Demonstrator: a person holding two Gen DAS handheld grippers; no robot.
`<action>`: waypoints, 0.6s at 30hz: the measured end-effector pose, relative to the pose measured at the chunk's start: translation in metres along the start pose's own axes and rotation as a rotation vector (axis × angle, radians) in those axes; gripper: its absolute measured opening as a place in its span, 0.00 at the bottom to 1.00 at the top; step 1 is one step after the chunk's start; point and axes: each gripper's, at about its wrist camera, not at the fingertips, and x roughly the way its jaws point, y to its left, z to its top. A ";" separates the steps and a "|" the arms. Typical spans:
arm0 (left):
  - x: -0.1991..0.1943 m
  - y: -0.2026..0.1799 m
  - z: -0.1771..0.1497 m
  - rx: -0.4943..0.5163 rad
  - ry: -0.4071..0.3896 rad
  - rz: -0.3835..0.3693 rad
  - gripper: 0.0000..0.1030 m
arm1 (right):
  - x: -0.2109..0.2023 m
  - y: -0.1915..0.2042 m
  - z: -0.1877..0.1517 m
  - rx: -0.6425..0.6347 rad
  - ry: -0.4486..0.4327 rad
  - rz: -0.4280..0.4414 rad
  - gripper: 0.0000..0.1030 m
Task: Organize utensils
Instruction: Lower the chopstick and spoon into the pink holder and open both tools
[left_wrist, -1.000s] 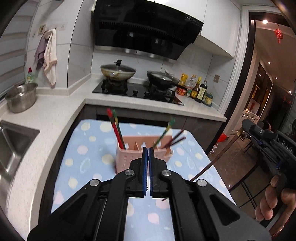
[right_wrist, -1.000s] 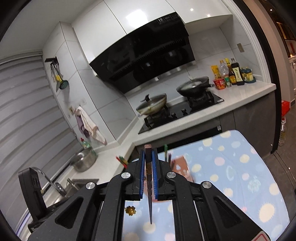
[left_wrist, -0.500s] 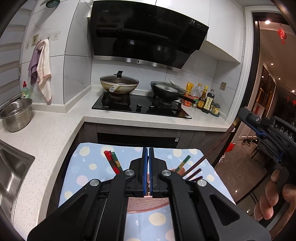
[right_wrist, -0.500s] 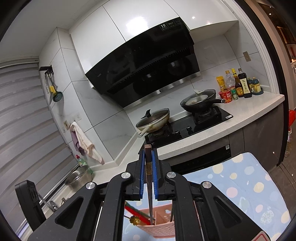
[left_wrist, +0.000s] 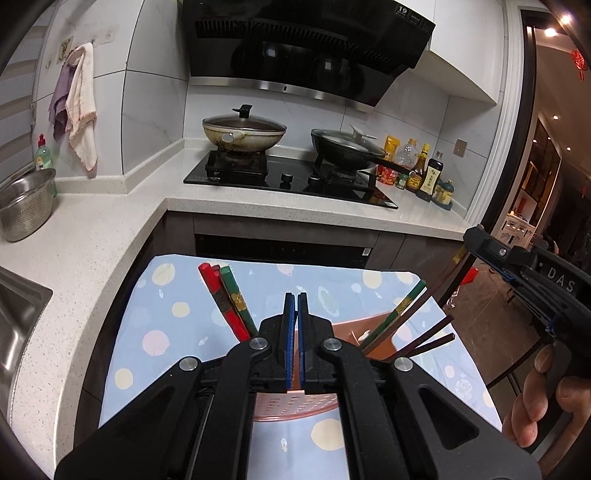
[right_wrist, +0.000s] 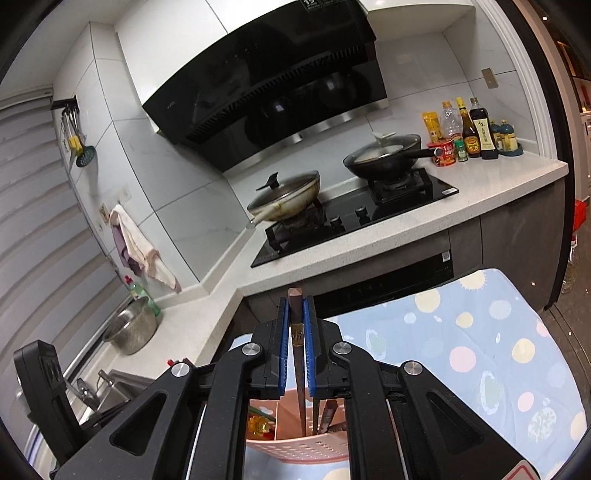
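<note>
Holding a dark brown wooden chopstick (right_wrist: 296, 354) upright between its blue pads, the right gripper (right_wrist: 296, 325) hung directly over the pink perforated plastic utensil caddy (right_wrist: 295, 446), which stood on the pale blue polka-dot table cloth (right_wrist: 480, 354). The stick's long axis ran near vertical in the right wrist view, square butt end just above the fingertips, thin end reaching down inside the caddy's rim, next to other dark sticks already standing there. Whether the tip had reached the floor of that compartment could not be told; the gripper body hid it. The left gripper (left_wrist: 295, 317) showed its pads pressed together with nothing between them, poised just above the near wall of the same caddy (left_wrist: 295, 404). From the left wrist view, a pair of red and green lacquered chopsticks (left_wrist: 225, 299) leaned out of the caddy's left compartment, while a green-tipped stick (left_wrist: 400, 308) and several dark ones (left_wrist: 424, 334) leaned out to the right. Judged: placing step nearly finished. The coming move turned on the stick lying straight below the right gripper and in line with the compartment; parting the jaws there should let it settle among its mates. The right hand was the one placed for this; the left was idle. Risk: the tip catching a divider.
</note>
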 end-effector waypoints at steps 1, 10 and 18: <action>0.001 0.001 -0.001 -0.003 0.003 -0.001 0.01 | 0.001 0.001 -0.001 -0.008 0.007 0.000 0.08; -0.016 0.003 -0.004 -0.016 -0.022 0.040 0.27 | -0.018 0.010 -0.009 -0.038 -0.002 -0.022 0.16; -0.043 -0.002 -0.018 0.002 -0.022 0.073 0.30 | -0.048 0.022 -0.035 -0.126 0.051 -0.067 0.17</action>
